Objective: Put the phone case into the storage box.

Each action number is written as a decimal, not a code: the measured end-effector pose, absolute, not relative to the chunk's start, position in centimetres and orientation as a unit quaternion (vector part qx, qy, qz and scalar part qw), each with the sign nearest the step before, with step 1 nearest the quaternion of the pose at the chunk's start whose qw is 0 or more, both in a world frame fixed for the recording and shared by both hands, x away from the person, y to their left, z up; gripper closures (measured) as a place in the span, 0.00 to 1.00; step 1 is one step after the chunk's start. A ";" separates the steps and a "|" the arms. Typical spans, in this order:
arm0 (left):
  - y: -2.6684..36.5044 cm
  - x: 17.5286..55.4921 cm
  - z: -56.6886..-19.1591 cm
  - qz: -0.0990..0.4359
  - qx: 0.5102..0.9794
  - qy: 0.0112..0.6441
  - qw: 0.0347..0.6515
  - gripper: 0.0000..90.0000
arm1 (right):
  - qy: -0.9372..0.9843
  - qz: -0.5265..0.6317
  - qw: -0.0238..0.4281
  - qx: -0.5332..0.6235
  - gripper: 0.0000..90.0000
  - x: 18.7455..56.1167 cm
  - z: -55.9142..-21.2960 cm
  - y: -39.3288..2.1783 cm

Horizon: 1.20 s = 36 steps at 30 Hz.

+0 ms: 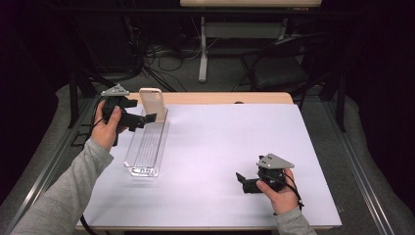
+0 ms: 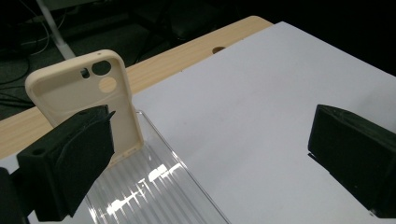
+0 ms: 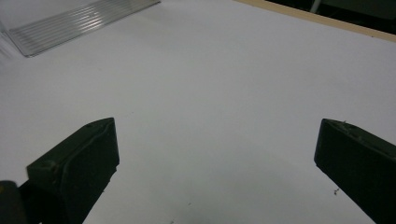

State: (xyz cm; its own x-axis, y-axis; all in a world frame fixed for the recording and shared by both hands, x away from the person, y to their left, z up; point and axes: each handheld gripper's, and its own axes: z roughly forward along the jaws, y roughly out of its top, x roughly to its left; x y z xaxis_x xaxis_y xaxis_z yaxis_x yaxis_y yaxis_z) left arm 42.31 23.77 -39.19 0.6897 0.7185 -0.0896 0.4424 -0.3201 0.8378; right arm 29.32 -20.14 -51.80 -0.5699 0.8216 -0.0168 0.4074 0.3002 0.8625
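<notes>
Left tool [image 1: 147, 119] spread wide, phone case [image 1: 151, 102] upright in clear tray [image 1: 144, 152]

Your left gripper's [image 2: 205, 154] near jaw hides the phone case's [image 2: 88, 95] lower corner. The clear tray [image 2: 154, 186] runs off the bottom edge; in your right gripper view it's cut at the top.

Both forearms wear grey long sleeves [image 1: 68, 188], loose and softly creased. Each hand carries a black two-jaw gripper — the left gripper [image 1: 142, 118] and the right gripper [image 1: 243, 182] — topped by a grey three-cornered plate [image 1: 115, 91] with small dark screw holes. The jaws are blocky, matte black wedges, and a thin black cable [image 1: 295, 190] trails from the body.
</notes>
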 end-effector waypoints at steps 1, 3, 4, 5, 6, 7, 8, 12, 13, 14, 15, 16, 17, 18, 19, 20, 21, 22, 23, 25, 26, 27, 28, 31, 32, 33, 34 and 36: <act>23.8 42.1 -39.1 0.152 0.799 0.363 0.455 0.00 | 0.772 0.437 0.235 0.396 0.00 29.3 -51.7 -20.0; 23.8 41.7 -39.0 0.151 0.802 0.359 0.453 0.00 | 0.774 0.441 0.232 0.391 0.00 29.2 -51.4 -19.8; 23.8 41.4 -39.0 0.153 0.802 0.358 0.453 0.00 | 0.778 0.440 0.229 0.385 0.00 29.2 -51.3 -19.8; 23.8 41.2 -39.0 0.153 0.803 0.356 0.452 0.01 | 0.780 0.439 0.228 0.384 0.00 29.2 -51.2 -19.8; 23.8 41.0 -39.0 0.152 0.802 0.357 0.455 0.00 | 0.781 0.439 0.227 0.383 0.00 29.2 -51.1 -19.7; 23.8 40.8 -39.0 0.152 0.801 0.358 0.454 0.00 | 0.783 0.438 0.225 0.381 0.00 29.3 -50.9 -19.8; 23.8 40.5 -39.0 0.153 0.800 0.360 0.455 0.00 | 0.783 0.440 0.223 0.379 0.00 29.3 -50.8 -19.8; 23.7 39.5 -39.2 0.147 0.806 0.357 0.448 0.01 | 0.782 0.451 0.218 0.370 0.00 29.4 -50.1 -20.1; 23.6 39.2 -39.3 0.146 0.808 0.354 0.448 0.01 | 0.783 0.452 0.216 0.368 0.00 29.4 -50.0 -20.1; 23.5 38.8 -39.3 0.143 0.811 0.349 0.447 0.01 | 0.783 0.453 0.215 0.367 0.00 29.4 -49.9 -20.2; 23.5 38.6 -39.3 0.142 0.812 0.347 0.448 0.01 | 0.783 0.454 0.212 0.368 0.00 29.5 -49.8 -20.3; 23.4 38.3 -39.2 0.141 0.812 0.345 0.450 0.01 | 0.784 0.454 0.211 0.367 0.00 29.5 -49.7 -20.4; 23.3 38.1 -39.2 0.141 0.811 0.344 0.451 0.01 | 0.785 0.454 0.209 0.367 0.00 29.5 -49.7 -20.4; 23.3 37.8 -39.2 0.140 0.810 0.344 0.453 0.01 | 0.786 0.453 0.207 0.366 0.00 29.5 -49.6 -20.5; 23.2 37.5 -39.2 0.136 0.810 0.344 0.455 0.01 | 0.787 0.453 0.205 0.366 0.00 29.4 -49.6 -20.5; 23.2 37.3 -39.3 0.134 0.810 0.342 0.456 0.01 | 0.786 0.454 0.204 0.366 0.00 29.4 -49.5 -20.5; 23.1 37.1 -39.3 0.134 0.812 0.340 0.456 0.01 | 0.787 0.454 0.202 0.365 0.00 29.3 -49.5 -20.6; 23.0 36.9 -39.4 0.135 0.813 0.338 0.455 0.01 | 0.788 0.454 0.203 0.364 0.00 29.3 -49.4 -20.6; 22.9 36.7 -39.5 0.133 0.813 0.337 0.456 0.01 | 0.789 0.452 0.203 0.363 0.00 29.2 -49.3 -20.6; 22.9 36.3 -39.8 0.131 0.814 0.334 0.457 0.01 | 0.792 0.445 0.211 0.360 0.00 29.1 -49.2 -20.7; 22.9 36.2 -39.9 0.130 0.814 0.333 0.457 0.01 | 0.794 0.442 0.215 0.359 0.00 29.0 -49.2 -20.7; 22.9 36.0 -40.0 0.128 0.814 0.333 0.459 0.01 | 0.794 0.440 0.215 0.359 0.00 29.0 -49.1 -20.7; 22.9 35.8 -40.2 0.129 0.813 0.333 0.460 0.01 | 0.794 0.440 0.215 0.360 0.00 29.0 -49.1 -20.8; 22.9 35.4 -40.7 0.132 0.815 0.332 0.457 0.01 | 0.793 0.438 0.216 0.364 0.00 29.0 -49.1 -21.0; 22.9 35.2 -40.8 0.131 0.813 0.331 0.460 0.01 | 0.792 0.439 0.215 0.365 0.00 29.0 -49.1 -21.1; 22.9 35.0 -41.0 0.130 0.812 0.332 0.462 0.01 | 0.792 0.440 0.214 0.366 0.00 28.9 -49.1 -21.2; 22.9 34.8 -41.3 0.129 0.814 0.331 0.460 0.01 | 0.791 0.440 0.212 0.368 0.00 28.9 -49.1 -21.3; 22.8 34.4 -41.6 0.129 0.817 0.326 0.458 0.01 | 0.791 0.442 0.208 0.369 0.00 28.8 -49.1 -21.4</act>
State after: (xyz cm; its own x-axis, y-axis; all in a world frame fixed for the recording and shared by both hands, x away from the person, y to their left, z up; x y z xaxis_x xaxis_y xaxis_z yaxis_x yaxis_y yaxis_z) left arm 34.39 22.83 -41.62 0.7537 0.6513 -0.0883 0.4148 -0.3672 0.8326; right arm 28.84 -21.40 -49.13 -0.6406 0.7679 -0.0021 0.4004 0.3363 0.8524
